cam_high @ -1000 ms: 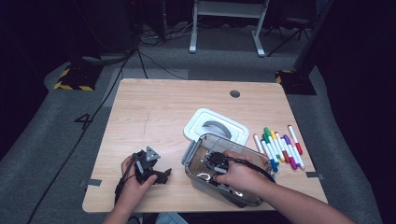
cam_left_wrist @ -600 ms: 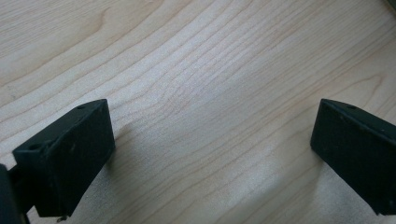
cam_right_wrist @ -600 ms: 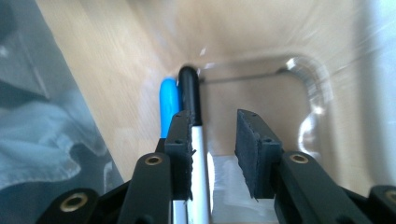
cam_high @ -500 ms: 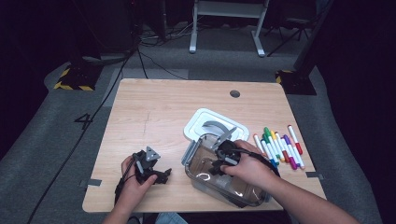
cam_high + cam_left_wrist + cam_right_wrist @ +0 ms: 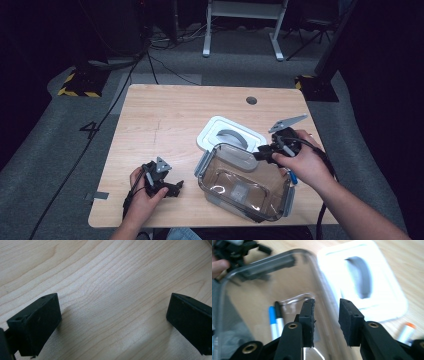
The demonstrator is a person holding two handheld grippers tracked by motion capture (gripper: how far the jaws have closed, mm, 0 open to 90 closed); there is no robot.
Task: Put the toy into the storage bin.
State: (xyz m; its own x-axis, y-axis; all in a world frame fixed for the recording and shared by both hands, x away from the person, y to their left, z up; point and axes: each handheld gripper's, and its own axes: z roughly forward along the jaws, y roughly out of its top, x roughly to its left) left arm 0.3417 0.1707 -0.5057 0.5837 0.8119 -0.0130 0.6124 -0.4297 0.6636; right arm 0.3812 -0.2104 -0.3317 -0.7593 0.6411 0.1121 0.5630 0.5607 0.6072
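The right gripper [image 5: 261, 152] has lifted out of the bin [image 5: 243, 184] to hang over its far right rim, its jaws having just been opening, released, nothing between them. A blue marker [image 5: 272, 322] lies in the bin, near the white lid [image 5: 229, 136]. The left gripper [image 5: 175, 187] rests on the table [image 5: 165, 115], jaws apart and empty.

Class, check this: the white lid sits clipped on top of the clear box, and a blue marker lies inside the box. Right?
Not quite. The white lid lies on the table beside the clear box, which stands open, as the high view shows. The blue marker is inside.
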